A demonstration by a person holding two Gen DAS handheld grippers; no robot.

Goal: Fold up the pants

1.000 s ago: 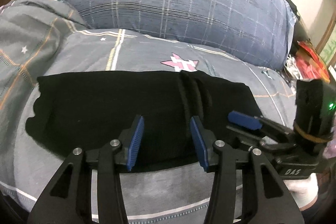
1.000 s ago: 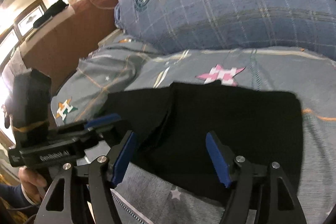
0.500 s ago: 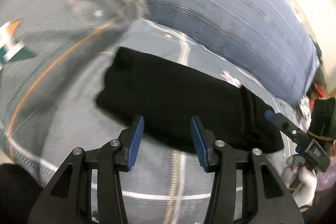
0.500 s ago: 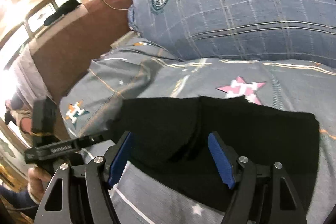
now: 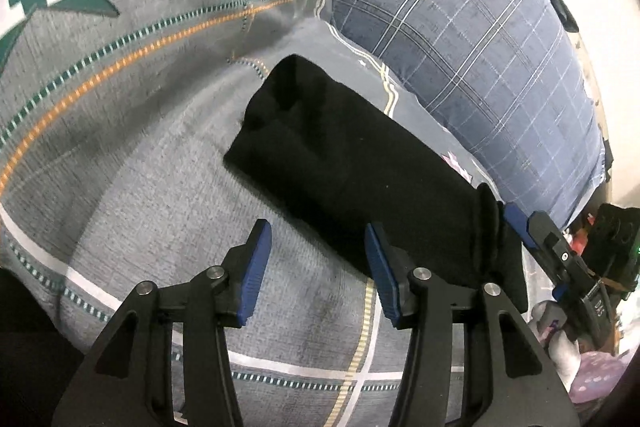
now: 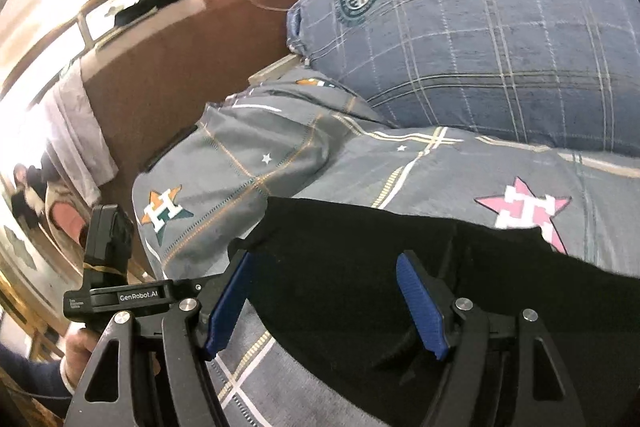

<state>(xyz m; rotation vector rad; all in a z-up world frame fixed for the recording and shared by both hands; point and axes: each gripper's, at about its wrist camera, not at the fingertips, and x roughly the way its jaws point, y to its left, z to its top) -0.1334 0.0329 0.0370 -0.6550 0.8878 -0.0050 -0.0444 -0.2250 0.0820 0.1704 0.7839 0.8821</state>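
Black pants [image 5: 360,179] lie folded in a long band on the grey bedspread [image 5: 160,187]. They also show in the right wrist view [image 6: 400,267]. My left gripper [image 5: 318,247] is open and empty, just in front of the pants' near edge, its right finger at the fabric. My right gripper [image 6: 324,291] is open and empty, hovering over the pants' left part. The right gripper also shows in the left wrist view [image 5: 556,255] at the pants' right end. The left gripper shows in the right wrist view [image 6: 152,297] at the pants' left end.
A large blue plaid pillow [image 5: 460,39] lies behind the pants. A grey pillow with a star logo [image 6: 240,179] lies to the left. A brown headboard [image 6: 180,47] stands at the far left. Clutter [image 5: 592,379] lies beyond the bed's right edge.
Both grippers have moved left along the pants. The left gripper has swung toward the pants' left end and pulled back off the fabric. Both stayed open.
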